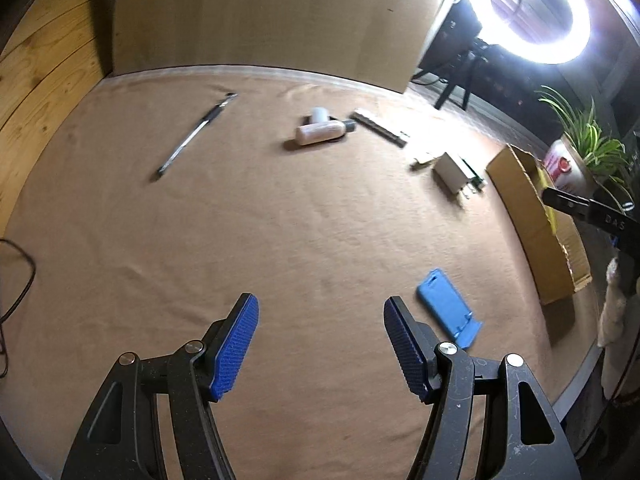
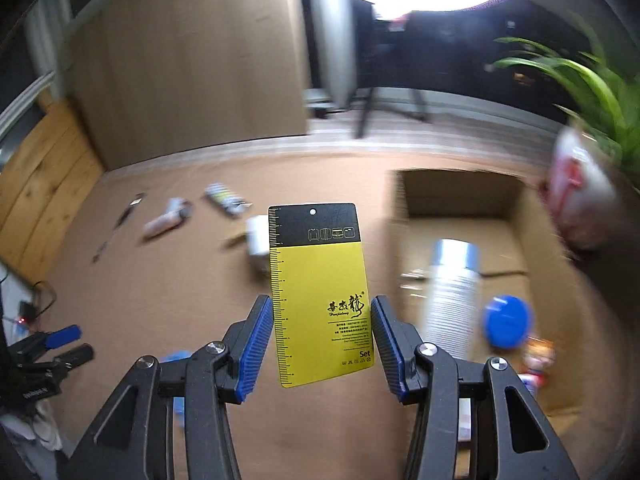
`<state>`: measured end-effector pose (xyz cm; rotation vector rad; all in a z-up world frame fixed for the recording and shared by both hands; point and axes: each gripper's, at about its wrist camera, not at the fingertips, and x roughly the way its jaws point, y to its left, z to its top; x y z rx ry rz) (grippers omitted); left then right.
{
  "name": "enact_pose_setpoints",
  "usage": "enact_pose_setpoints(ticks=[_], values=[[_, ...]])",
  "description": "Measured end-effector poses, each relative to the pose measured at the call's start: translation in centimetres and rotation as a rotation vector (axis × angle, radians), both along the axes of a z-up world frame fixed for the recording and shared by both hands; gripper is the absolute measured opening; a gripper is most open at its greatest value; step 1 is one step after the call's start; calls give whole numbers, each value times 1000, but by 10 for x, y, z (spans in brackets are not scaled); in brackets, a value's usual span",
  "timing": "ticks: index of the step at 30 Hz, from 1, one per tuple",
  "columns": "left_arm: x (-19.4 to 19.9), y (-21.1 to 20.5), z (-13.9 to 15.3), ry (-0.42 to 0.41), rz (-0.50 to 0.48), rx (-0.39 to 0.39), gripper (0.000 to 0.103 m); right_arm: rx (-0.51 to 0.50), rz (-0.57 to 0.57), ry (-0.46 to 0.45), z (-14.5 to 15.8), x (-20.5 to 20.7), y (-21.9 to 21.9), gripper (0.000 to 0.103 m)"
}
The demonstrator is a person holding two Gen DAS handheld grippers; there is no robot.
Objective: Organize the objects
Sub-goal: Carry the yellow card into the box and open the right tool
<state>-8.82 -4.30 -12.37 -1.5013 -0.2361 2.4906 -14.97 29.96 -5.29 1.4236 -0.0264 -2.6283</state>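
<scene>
Home recording setup. A cloth-covered table stands beside a ring light on a tripod. A potted plant stands nearby.

One pen, one blue phone stand, one cardboard box, one yellow tag.

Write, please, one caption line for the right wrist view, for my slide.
Right gripper holds a yellow-and-black card by its edges near an open cardboard box.
</scene>
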Motion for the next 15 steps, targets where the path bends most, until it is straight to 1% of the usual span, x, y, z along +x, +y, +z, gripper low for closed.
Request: enact_pose_setpoints(ticks=[6, 8, 15], values=[[-7, 27, 2, 5, -45, -3, 69, 31, -116, -9, -8, 5, 53, 46], [-9, 33, 2, 6, -54, -8, 69, 35, -138, -11, -9, 7, 65, 46], [-9, 43, 2, 6, -73, -12, 69, 43, -170, -18, -13, 9, 84, 46]])
